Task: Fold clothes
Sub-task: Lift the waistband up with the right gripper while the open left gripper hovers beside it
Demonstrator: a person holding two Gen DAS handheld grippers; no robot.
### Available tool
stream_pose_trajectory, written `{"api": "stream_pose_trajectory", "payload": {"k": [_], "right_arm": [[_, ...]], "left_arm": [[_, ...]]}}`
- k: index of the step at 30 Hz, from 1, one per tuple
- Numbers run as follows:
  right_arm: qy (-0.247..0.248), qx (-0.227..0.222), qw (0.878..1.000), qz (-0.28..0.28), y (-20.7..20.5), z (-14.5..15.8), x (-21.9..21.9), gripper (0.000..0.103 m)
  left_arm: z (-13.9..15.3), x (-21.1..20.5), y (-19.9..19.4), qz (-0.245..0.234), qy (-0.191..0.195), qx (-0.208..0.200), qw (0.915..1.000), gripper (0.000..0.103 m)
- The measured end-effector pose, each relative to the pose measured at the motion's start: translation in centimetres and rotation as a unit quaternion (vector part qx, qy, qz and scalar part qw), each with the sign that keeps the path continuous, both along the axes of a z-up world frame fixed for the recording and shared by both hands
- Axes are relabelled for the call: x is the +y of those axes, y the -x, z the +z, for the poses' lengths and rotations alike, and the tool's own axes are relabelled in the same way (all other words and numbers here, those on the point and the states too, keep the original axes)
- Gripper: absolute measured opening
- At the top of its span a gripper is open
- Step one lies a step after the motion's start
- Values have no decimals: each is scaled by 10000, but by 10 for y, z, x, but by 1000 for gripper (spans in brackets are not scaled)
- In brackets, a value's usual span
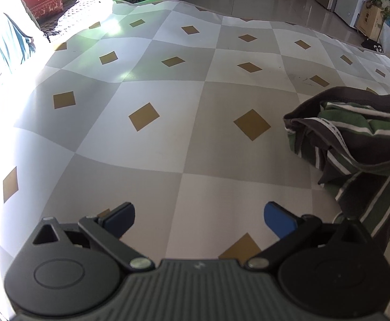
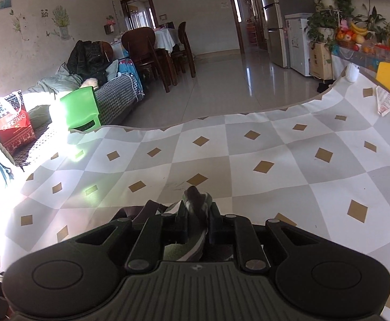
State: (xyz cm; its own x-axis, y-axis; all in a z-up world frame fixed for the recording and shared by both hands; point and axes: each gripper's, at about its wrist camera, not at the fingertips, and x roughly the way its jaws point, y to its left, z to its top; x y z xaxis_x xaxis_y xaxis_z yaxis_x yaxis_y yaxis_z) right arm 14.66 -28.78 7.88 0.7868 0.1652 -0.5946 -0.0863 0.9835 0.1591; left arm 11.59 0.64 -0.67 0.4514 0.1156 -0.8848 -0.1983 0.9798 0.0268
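The left hand-held gripper hangs over the tabletop with its jaws spread wide and nothing between the blue pads; only the checked cloth with its grey and white diamonds and small tan squares shows in the gap. Just beside its right finger lies the striped garment, green, dark brown and white, bunched in a loose heap with a dark band running along its upper fold and one striped part trailing down toward the near edge of the tabletop.

The right hand-held gripper is clenched on a fold of that same striped garment: the cloth is pinched between the two fingers, a crumpled tip pokes out above them, and more green and white fabric shows below, inside the linkage.

Near the far right corner of the tabletop a printed paper slip lies flat. Beyond the far edge stand a green plastic stool and a red Christmas bag.
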Motion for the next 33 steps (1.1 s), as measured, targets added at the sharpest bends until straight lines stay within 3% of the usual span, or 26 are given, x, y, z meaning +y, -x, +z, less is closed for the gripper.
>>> {"api": "stream_pose_trajectory", "payload": {"k": [3,5,9,12,16,21,33], "right_arm": [[193,284,9987,-364,-1,-9,-18,16],[229,501,9960,-700,-2,-16,-35,28],[314,311,9954,-849,6,-11,-57,42],[154,296,9982,-496,10,-11,-60,45],[-27,605,9979,210,8,-26,-47,47],[301,830,9919,917,7,-48,-24,54],[1414,630,9757,1549,-5,-90,7,61]], "left_arm": [[-2,-9,0,-97,16,33,9999,103],[-3,-15,-1,-152,59,65,9998,103],[-5,-27,-1,-282,106,94,9995,103],[-7,-37,-1,-401,60,103,9991,103],[-10,-48,0,-533,59,147,9985,103],[-16,-62,3,-761,24,232,9968,103],[-26,-72,10,-1015,45,427,9939,103]]}}
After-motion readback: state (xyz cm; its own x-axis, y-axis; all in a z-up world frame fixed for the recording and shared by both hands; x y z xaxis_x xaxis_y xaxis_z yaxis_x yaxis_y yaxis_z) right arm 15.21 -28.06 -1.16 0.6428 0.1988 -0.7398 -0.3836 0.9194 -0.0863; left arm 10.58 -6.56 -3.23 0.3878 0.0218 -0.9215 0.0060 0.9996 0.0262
